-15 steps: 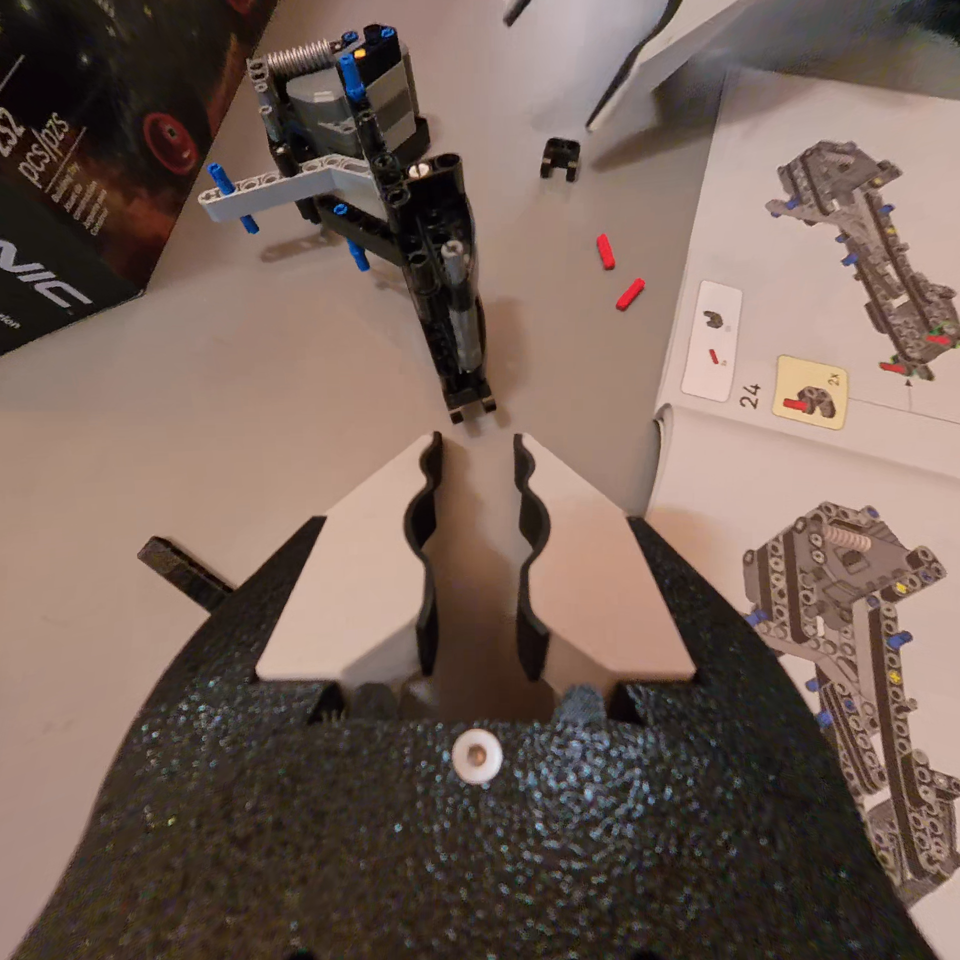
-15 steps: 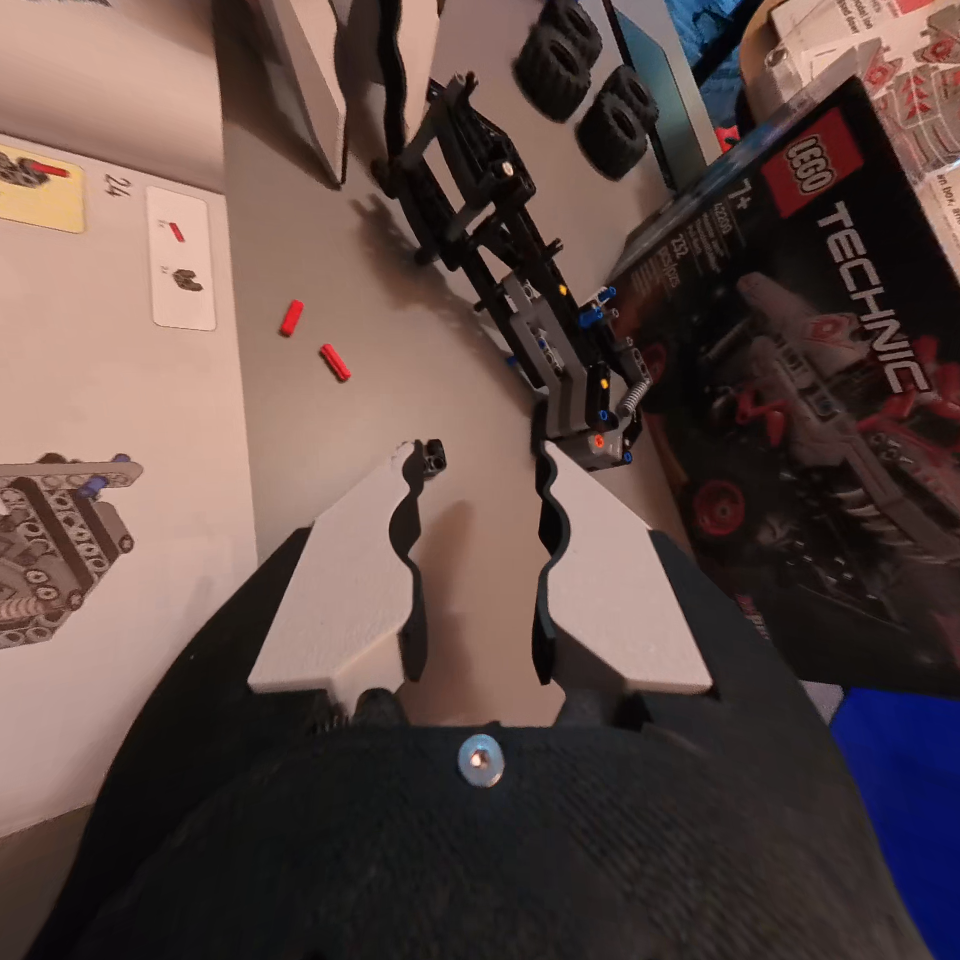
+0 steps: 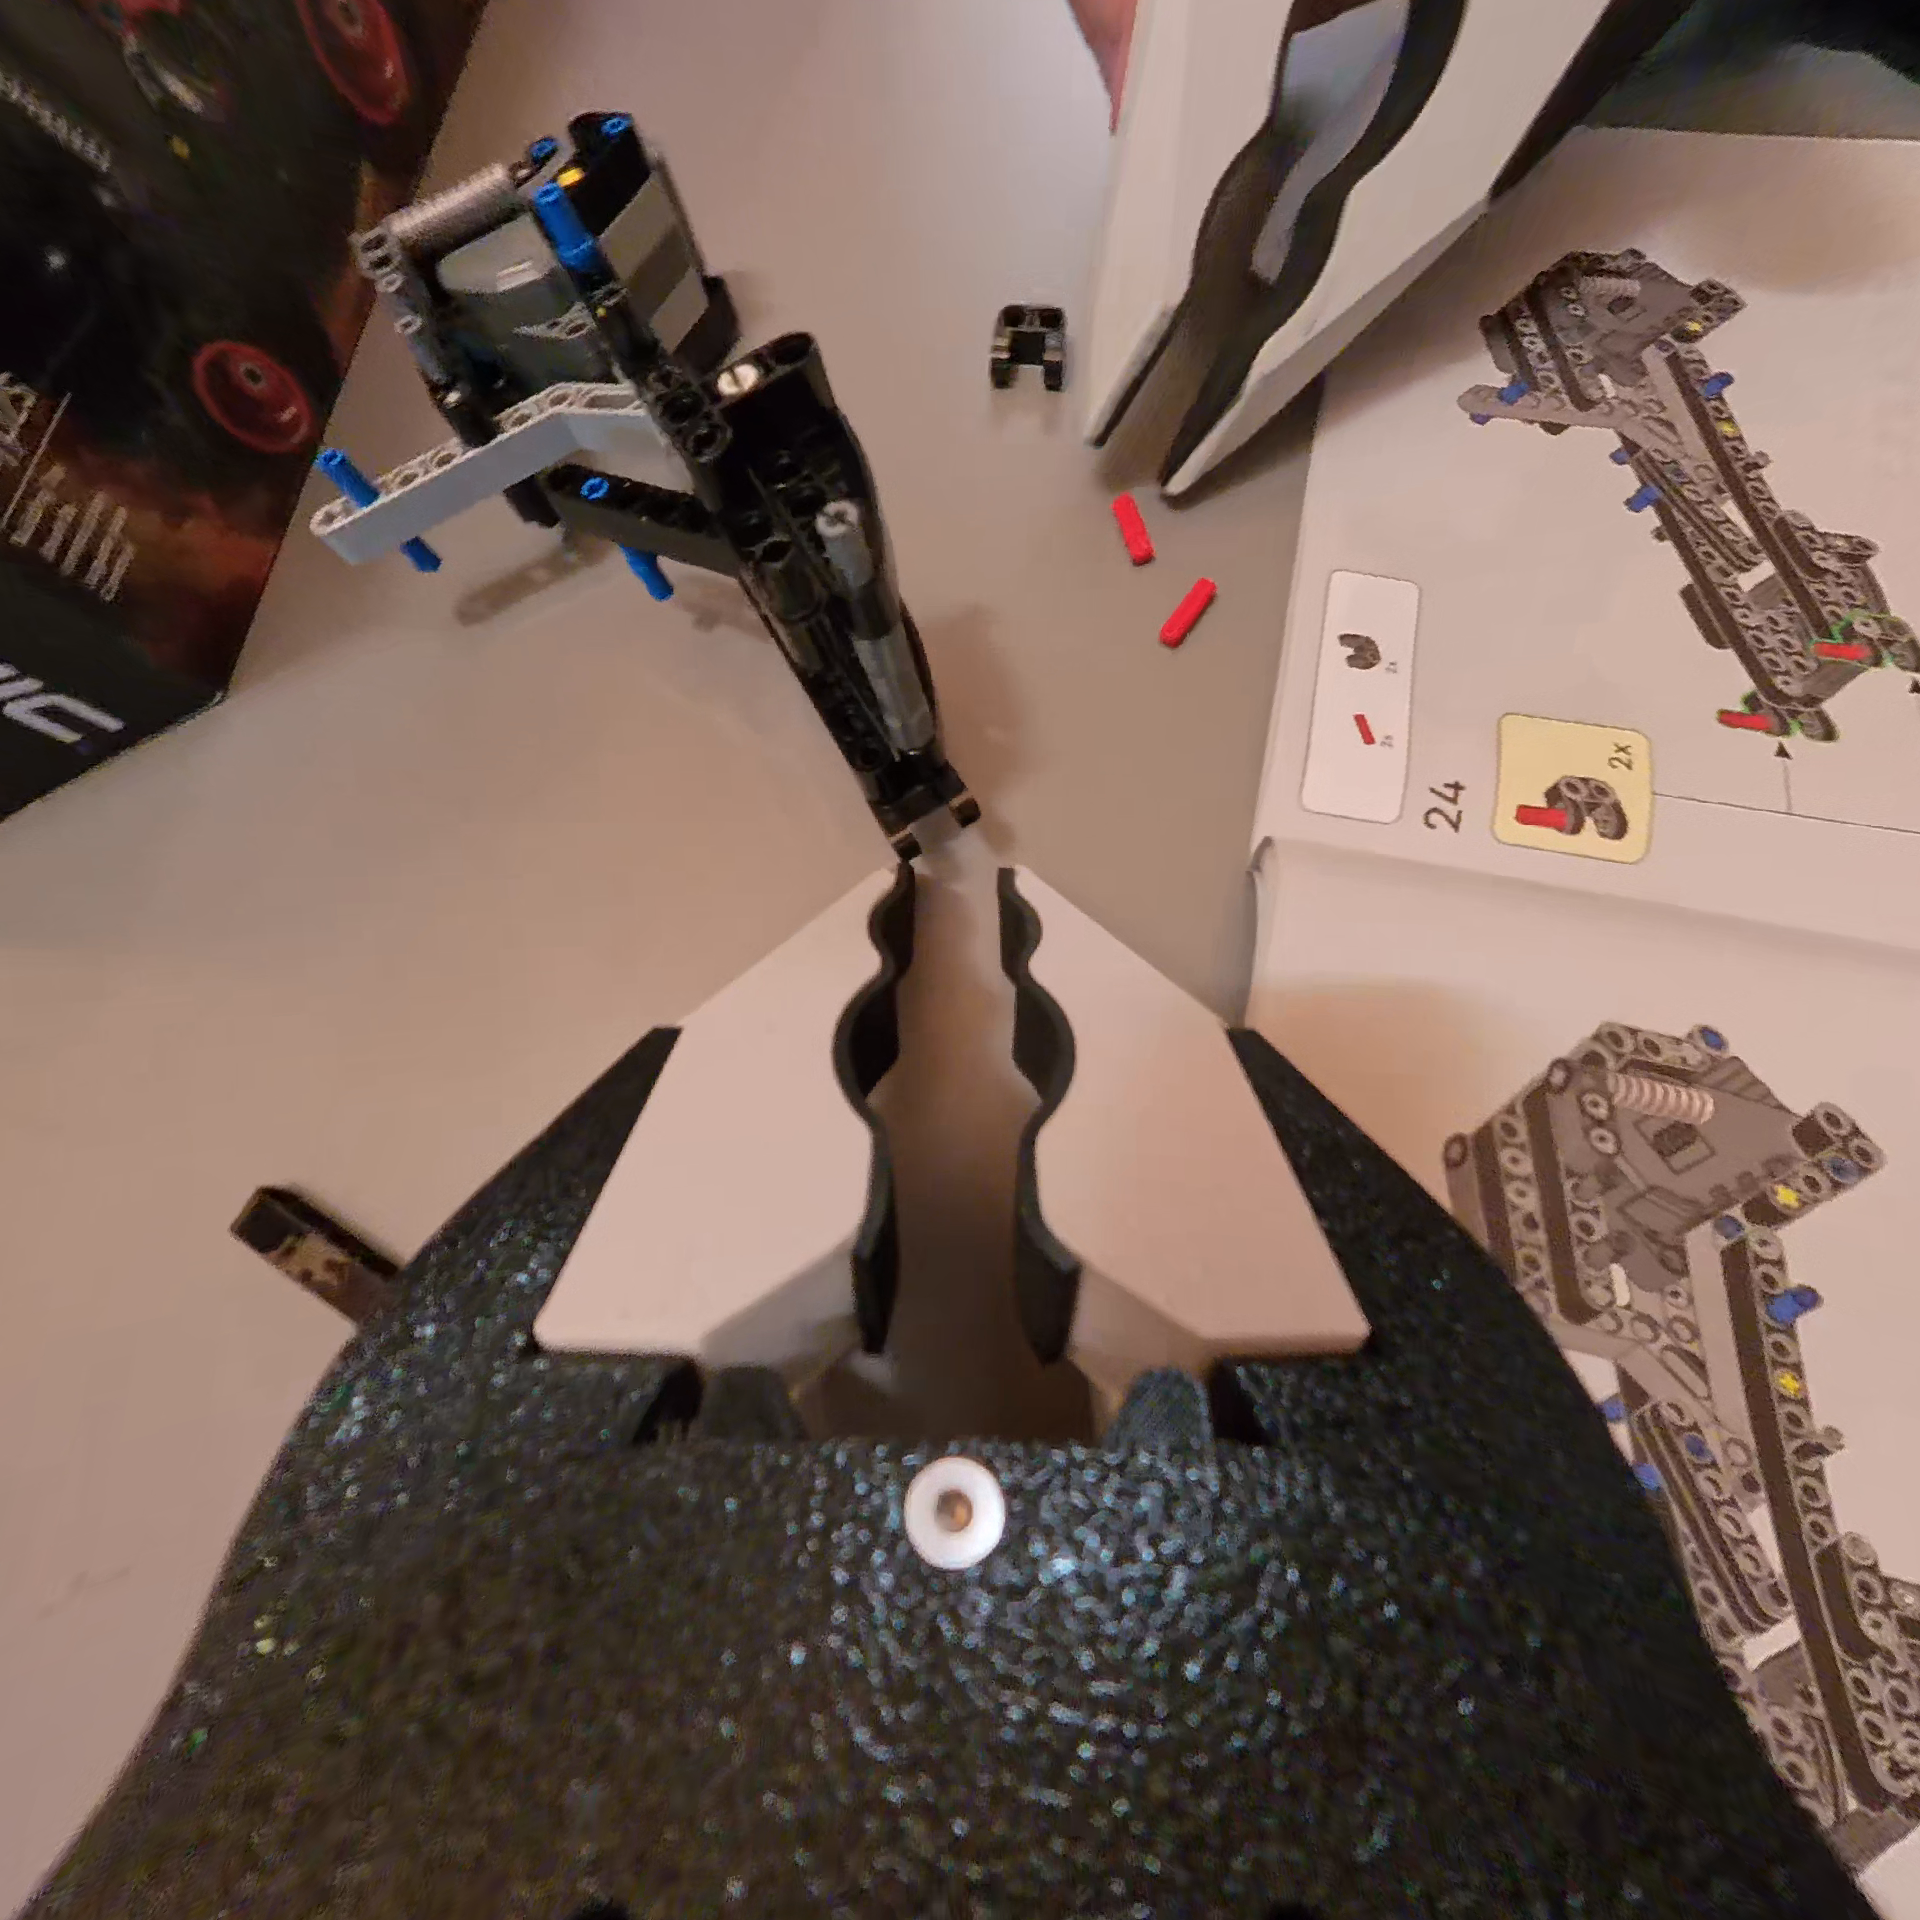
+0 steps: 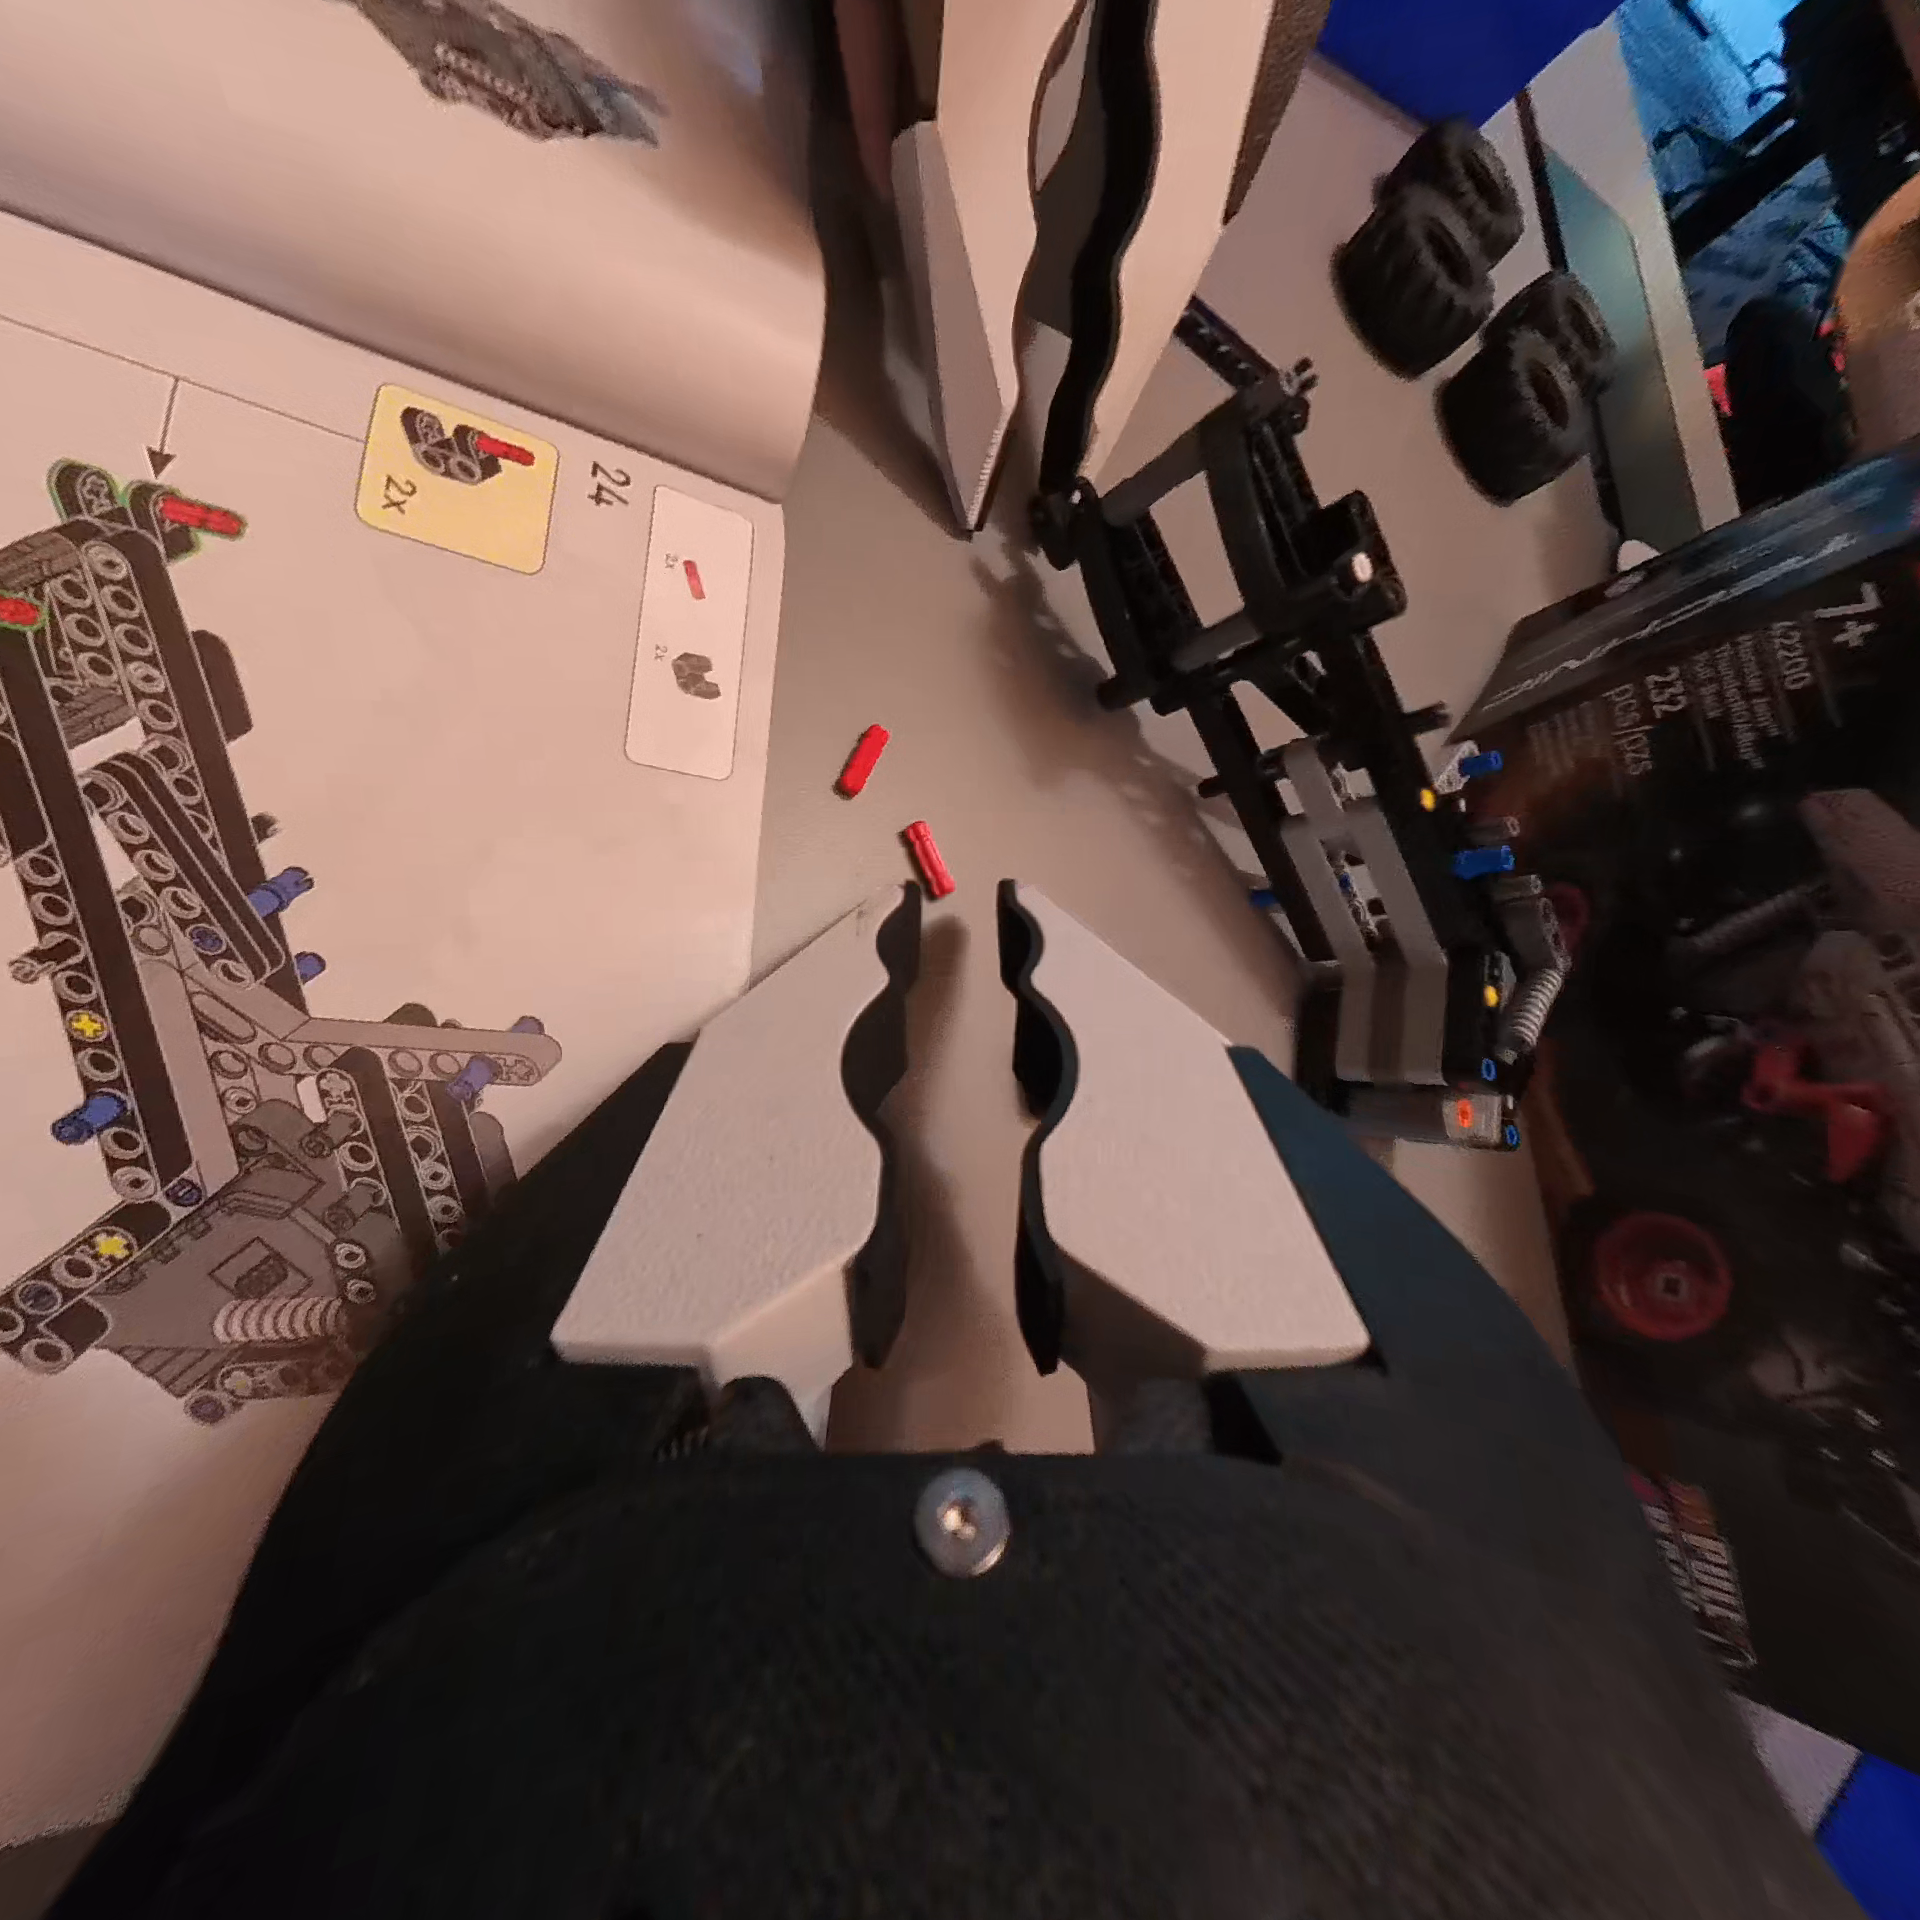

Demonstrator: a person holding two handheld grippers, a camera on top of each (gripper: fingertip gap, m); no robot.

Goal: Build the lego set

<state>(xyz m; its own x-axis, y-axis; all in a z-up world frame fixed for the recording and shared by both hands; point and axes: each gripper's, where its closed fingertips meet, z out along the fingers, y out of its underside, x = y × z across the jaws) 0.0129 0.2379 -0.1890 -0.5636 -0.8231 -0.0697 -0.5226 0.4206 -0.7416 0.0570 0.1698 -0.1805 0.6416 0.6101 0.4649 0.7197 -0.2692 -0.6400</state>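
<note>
The partly built black and grey Lego chassis [image 3: 727, 468] lies on the grey table, and its narrow end points at my left gripper [image 3: 956, 873]. That gripper is narrowly open and empty, with its tips just short of the chassis end. Two red pins [image 3: 1132, 528] [image 3: 1188, 611] and a small black connector [image 3: 1027, 346] lie to the right of the chassis. My right gripper [image 4: 958, 891] is narrowly open and empty, with the nearer red pin [image 4: 928, 857] right at its tips. The other red pin [image 4: 862, 758] lies just beyond. The connector is not seen in the right wrist view.
The open instruction booklet [image 3: 1610, 935] lies right of the left gripper and also shows in the right wrist view [image 4: 312, 831]. The dark set box [image 4: 1714, 935] stands beside the chassis [image 4: 1299, 727]. Several black tyres [image 4: 1475, 312] sit at the back. A black beam [image 3: 301, 1247] lies by the left gripper. Some 9 cm of space lies between my two pairs of fingers. To the small black connector [image 3: 1027, 346]: right tips about 4 cm, left tips about 12 cm.
My right gripper has moved from the black connector to the red pins, and its jaws have narrowed. My left gripper has edged toward the chassis end and narrowed slightly.
</note>
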